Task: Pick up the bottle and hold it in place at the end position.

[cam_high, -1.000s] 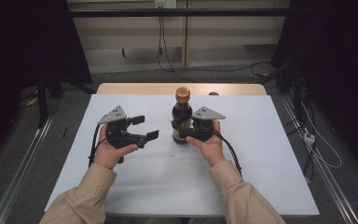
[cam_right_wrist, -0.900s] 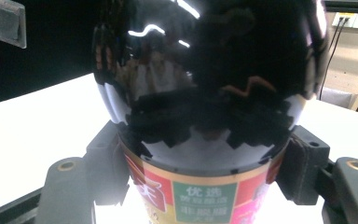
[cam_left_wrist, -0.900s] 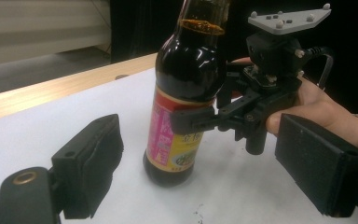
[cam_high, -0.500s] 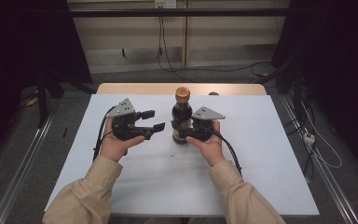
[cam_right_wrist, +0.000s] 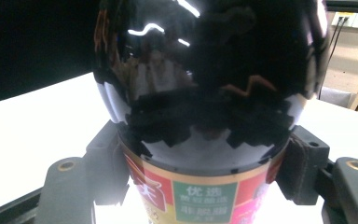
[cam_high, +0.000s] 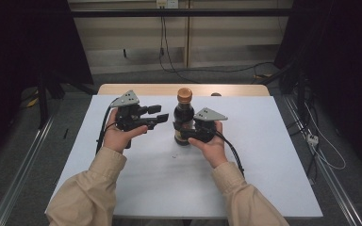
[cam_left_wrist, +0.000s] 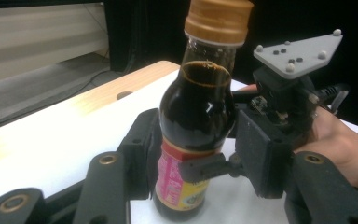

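Observation:
A dark sauce bottle (cam_high: 184, 117) with an orange cap (cam_high: 185, 95) and a red and yellow label stands upright on the white table (cam_high: 264, 155). My right gripper (cam_high: 183, 136) is shut on its lower body; both pads press the label (cam_right_wrist: 205, 196) from either side. My left gripper (cam_high: 159, 114) is open, held above the table just left of the bottle and pointing at it. In the left gripper view the bottle (cam_left_wrist: 196, 116) stands close ahead between my spread jaws, under its cap (cam_left_wrist: 219, 21), with the right gripper's grey plate (cam_left_wrist: 298, 51) behind it.
A wooden strip (cam_high: 136, 88) with a small hole (cam_high: 215, 94) edges the table's far side. Cables (cam_high: 320, 150) lie on the floor to the right, and metal rails (cam_high: 23, 179) run along both sides. Bare white surface lies in front of the hands.
My left gripper has moved right and slightly up, closing in on the bottle with its jaws still spread. The right gripper and the bottle have stayed put.

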`<control>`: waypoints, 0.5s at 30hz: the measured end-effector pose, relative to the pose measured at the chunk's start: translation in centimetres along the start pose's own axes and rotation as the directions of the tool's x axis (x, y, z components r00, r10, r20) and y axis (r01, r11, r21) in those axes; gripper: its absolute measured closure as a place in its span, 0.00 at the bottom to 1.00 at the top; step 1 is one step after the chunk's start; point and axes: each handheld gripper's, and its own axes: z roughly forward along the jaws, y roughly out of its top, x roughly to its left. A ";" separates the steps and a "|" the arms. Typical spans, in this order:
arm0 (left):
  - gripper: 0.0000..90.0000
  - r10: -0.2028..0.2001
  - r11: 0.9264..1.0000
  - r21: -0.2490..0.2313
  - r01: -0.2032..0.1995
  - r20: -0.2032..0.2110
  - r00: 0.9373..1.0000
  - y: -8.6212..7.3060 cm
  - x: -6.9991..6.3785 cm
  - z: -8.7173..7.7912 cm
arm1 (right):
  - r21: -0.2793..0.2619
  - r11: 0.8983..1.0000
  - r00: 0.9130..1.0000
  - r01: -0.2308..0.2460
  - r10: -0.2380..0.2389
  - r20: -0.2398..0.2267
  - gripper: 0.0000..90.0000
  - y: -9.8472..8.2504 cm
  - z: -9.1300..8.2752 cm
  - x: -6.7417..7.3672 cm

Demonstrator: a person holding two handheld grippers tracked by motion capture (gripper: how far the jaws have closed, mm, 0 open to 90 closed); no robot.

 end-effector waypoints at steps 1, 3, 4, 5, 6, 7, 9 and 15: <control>0.57 0.004 1.000 0.004 -0.004 -0.001 1.000 0.1 0.0 0.0 | 0.000 1.000 1.000 0.000 0.000 0.000 0.33 0.0 0.0 0.0; 0.58 0.013 1.000 0.010 -0.013 -0.001 1.000 0.4 -0.1 0.2 | 0.001 1.000 1.000 0.003 -0.003 -0.001 0.33 0.0 0.0 0.0; 0.59 0.009 1.000 0.011 -0.009 0.005 1.000 0.5 -0.1 0.3 | 0.001 1.000 1.000 0.003 -0.003 -0.001 0.33 0.0 0.0 0.0; 0.60 0.007 1.000 0.009 -0.008 0.009 1.000 0.6 -0.1 0.3 | 0.001 1.000 1.000 0.003 -0.003 -0.001 0.33 0.0 0.0 0.0; 0.61 0.007 1.000 0.013 -0.007 0.017 1.000 0.7 -0.1 0.3 | 0.002 1.000 1.000 0.001 -0.001 -0.002 0.33 0.0 0.0 0.0; 0.61 0.006 1.000 0.013 -0.007 0.020 1.000 0.8 -0.1 0.4 | 0.002 1.000 1.000 0.000 0.000 -0.001 0.33 0.0 0.0 0.0; 0.62 0.000 1.000 0.014 0.000 0.028 1.000 0.9 -0.1 0.4 | 0.000 1.000 1.000 0.000 0.000 0.000 0.33 0.0 0.0 0.0; 0.70 -0.016 1.000 0.019 0.016 0.029 0.999 1.4 0.1 0.3 | 0.000 1.000 1.000 -0.001 0.001 -0.001 0.33 0.0 0.0 0.0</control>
